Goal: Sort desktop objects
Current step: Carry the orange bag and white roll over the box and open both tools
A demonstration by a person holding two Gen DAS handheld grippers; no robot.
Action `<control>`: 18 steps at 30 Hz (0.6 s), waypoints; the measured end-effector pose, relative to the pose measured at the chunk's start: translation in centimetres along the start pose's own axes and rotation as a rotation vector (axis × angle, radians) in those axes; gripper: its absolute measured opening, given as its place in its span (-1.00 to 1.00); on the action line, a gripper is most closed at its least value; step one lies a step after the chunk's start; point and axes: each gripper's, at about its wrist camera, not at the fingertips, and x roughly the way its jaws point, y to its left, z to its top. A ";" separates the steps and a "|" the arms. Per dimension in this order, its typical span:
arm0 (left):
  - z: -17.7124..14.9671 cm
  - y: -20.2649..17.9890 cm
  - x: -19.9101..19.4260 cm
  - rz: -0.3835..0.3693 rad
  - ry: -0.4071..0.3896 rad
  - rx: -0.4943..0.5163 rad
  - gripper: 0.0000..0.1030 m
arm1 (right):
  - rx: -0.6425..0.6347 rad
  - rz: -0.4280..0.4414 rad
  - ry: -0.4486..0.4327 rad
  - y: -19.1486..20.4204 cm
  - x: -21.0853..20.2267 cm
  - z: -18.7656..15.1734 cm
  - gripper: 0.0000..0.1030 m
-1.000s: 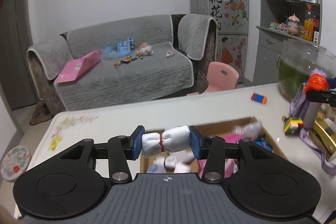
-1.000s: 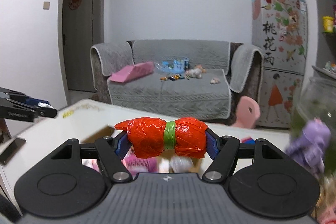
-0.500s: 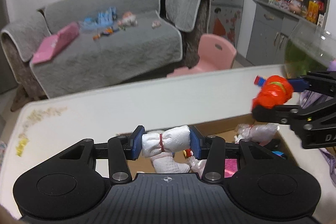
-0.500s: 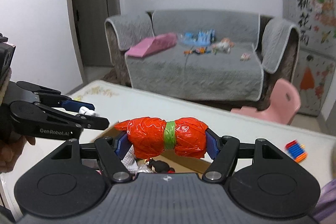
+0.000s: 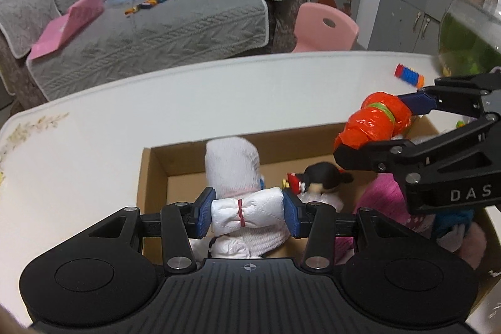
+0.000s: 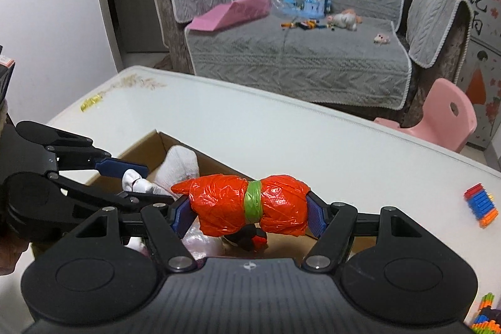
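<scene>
Left wrist view: the left tongs (image 5: 247, 213) are clamped on a white bundle (image 5: 247, 210), a soft roll of quilted paper or cloth cinched at its waist by a thin red band, held crosswise between the blue ribbed pads. It hangs over the open cardboard box (image 5: 153, 174) on the white bench (image 5: 78, 165).

Right wrist view: the right tongs (image 6: 249, 210) grip an orange bundle (image 6: 250, 205), crinkled glossy plastic wrapped into a fat roll and pinched in the middle by a green band. It too hangs above the box, to the right of the white one.

Inside the box lie a white sock-like knit roll (image 5: 231, 168) standing on end, a small dark-haired doll (image 5: 319, 177) and a fuzzy pink fabric item (image 5: 385, 196); other contents are hidden by the tongs.

Judging by this, sorting is well under way: several soft things are already boxed, and both bundles seem ready to be dropped in. Still out on the bench are a ridged block of red, blue and orange plastic (image 6: 480, 205) and more bright plastic pieces (image 6: 488, 312) at the lower right edge.

Beyond the bench sit a grey quilted sofa (image 6: 297, 61) scattered with toys and a smooth pink plastic child's chair (image 5: 325, 30).
</scene>
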 end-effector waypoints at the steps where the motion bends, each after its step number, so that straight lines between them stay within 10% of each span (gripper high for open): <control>1: -0.2 0.0 0.1 0.007 0.001 0.008 0.02 | -0.001 0.000 0.007 0.0 0.1 -0.1 0.29; 18: -2.4 -1.3 -2.0 0.068 -0.057 0.041 0.99 | -0.043 -0.032 0.012 1.0 -0.9 -1.0 0.52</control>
